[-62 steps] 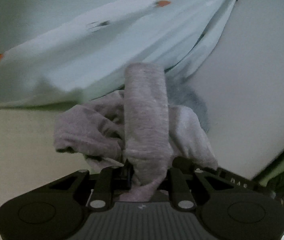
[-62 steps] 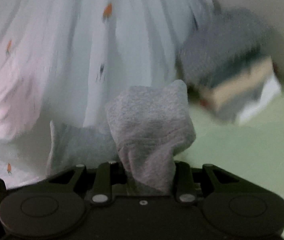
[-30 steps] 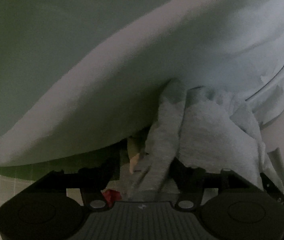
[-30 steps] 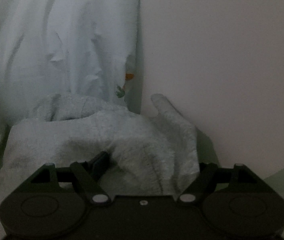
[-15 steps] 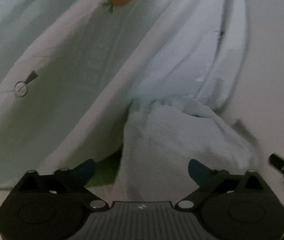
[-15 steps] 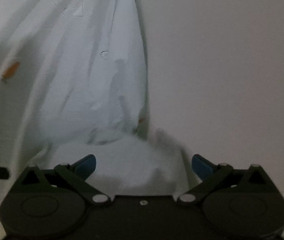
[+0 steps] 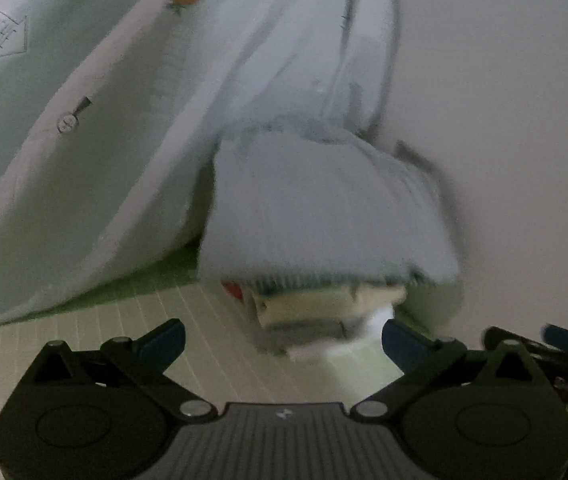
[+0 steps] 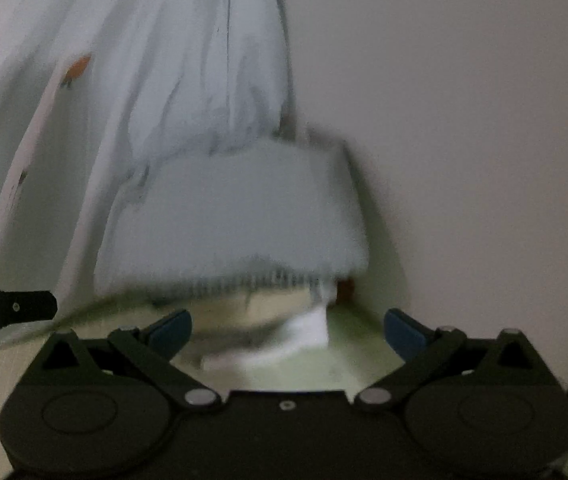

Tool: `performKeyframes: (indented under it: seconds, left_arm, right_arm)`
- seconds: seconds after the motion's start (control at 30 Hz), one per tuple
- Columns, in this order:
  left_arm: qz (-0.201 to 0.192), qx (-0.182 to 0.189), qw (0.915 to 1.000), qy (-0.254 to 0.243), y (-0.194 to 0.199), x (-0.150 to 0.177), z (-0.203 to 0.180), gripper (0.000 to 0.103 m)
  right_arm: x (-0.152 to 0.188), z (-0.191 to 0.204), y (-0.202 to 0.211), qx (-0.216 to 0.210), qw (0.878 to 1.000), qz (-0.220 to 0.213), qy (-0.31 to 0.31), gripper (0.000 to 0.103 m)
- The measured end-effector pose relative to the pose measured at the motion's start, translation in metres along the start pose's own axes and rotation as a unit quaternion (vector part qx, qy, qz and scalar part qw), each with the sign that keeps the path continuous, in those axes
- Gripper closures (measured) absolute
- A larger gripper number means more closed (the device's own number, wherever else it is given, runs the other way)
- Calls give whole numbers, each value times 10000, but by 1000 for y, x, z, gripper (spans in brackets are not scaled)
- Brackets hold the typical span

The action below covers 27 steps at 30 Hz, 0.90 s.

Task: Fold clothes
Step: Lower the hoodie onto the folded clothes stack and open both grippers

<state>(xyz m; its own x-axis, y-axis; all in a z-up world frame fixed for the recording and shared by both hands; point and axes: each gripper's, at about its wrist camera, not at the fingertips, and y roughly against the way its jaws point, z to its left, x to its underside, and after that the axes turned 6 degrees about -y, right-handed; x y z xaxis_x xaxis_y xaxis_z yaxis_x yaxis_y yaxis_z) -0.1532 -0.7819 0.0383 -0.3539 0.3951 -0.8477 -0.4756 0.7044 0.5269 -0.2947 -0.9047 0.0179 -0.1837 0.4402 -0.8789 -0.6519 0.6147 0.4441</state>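
The folded grey garment [image 7: 323, 208] tops a stack [image 7: 323, 304] by the wall, both hand-held grippers, left [image 7: 282, 338] and right [image 8: 287, 330], gaping empty (blurred), so this piece seems finished; the hanging sheet [image 7: 104, 120] remains unfolded.

Each camera sits just behind its own claw, left claw [image 7: 282, 336] and right claw [image 8: 287, 330], looking forward and slightly down over the worktop [image 7: 84, 344]; both closely face the same folded grey garment [image 7: 323, 208] and pale printed sheet [image 7: 104, 120]; the left view takes it from further left.
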Motion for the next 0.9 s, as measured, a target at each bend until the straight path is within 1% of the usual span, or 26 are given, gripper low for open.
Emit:
performKeyframes:
  seconds: [0.07, 0.17, 0.27, 0.53, 0.73, 0.9]
  left_arm:
    - [141, 123, 9998, -96, 3, 10, -8, 0]
    - [259, 280, 9988, -318, 14, 25, -21, 0]
    - [315, 361, 9976, -509, 22, 33, -31, 0]
    - [400, 461, 9965, -575, 28, 40, -40, 0]
    - [373, 530, 9960, -622, 30, 39, -45, 0]
    - [414, 539, 9957, -637, 30, 41, -49, 0]
  right_arm:
    - [13, -3, 1, -35, 9997, 253, 20, 0]
    - [27, -9, 9, 57, 9988, 479, -66, 0]
    - [36, -16, 16, 113, 9978, 621, -178, 0]
    - [41, -26, 33, 219, 9976, 594, -282, 0]
    - [40, -35, 38, 303, 9973, 528, -410, 0]
    - [40, -40, 40, 286, 9973, 502, -443, 0]
